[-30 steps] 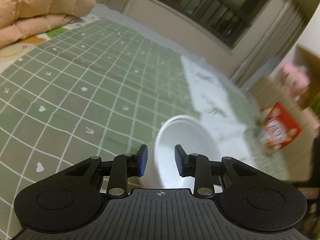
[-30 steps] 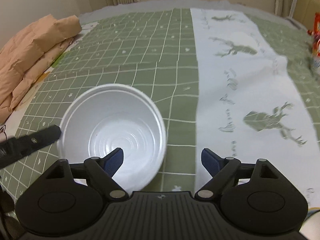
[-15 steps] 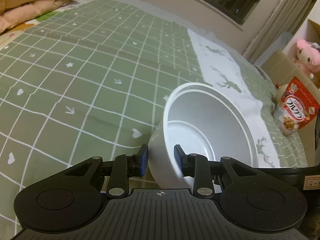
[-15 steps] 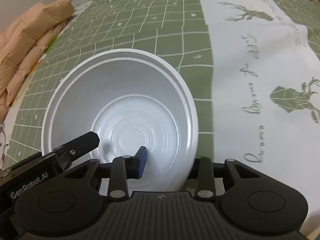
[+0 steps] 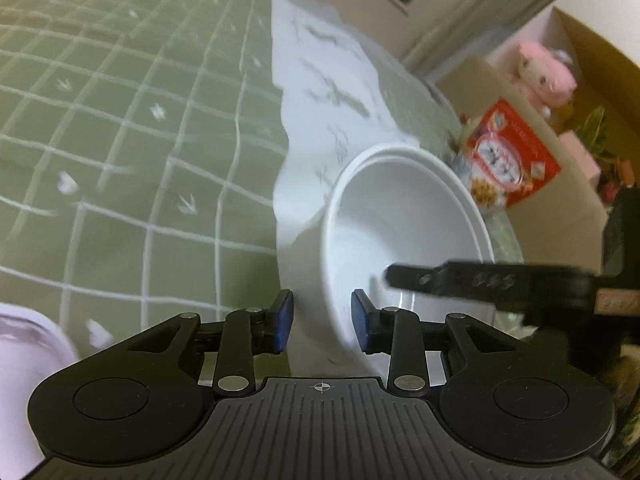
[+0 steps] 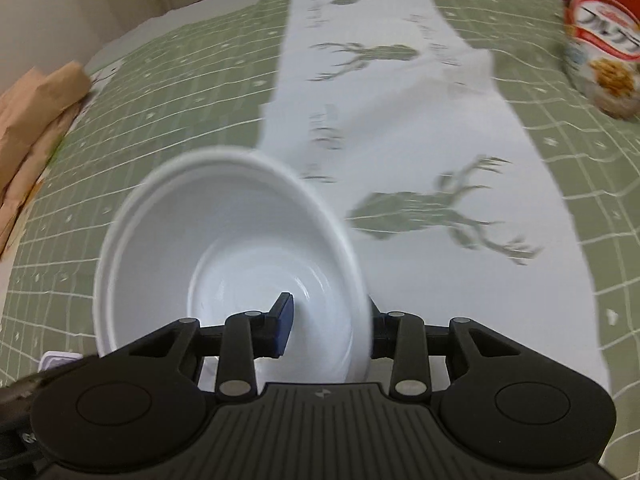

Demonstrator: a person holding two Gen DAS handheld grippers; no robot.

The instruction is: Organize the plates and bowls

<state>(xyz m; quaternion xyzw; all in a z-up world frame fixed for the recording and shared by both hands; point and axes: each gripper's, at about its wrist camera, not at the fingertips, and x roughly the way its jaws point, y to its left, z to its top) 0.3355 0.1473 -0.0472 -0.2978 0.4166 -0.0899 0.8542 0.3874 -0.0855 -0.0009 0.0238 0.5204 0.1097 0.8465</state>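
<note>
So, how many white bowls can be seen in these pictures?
1 for sure: the white bowl with its wall between the jaws of the right gripper, tilted above the green cloth. A pale rim at the lower left edge may be another dish.

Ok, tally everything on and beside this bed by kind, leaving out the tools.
White bowl: 1
Red cereal bag: 1
Pink plush toy: 1
Peach quilt: 1
Pale item at the frame edge, kind unclear: 1
Total: 5
</note>
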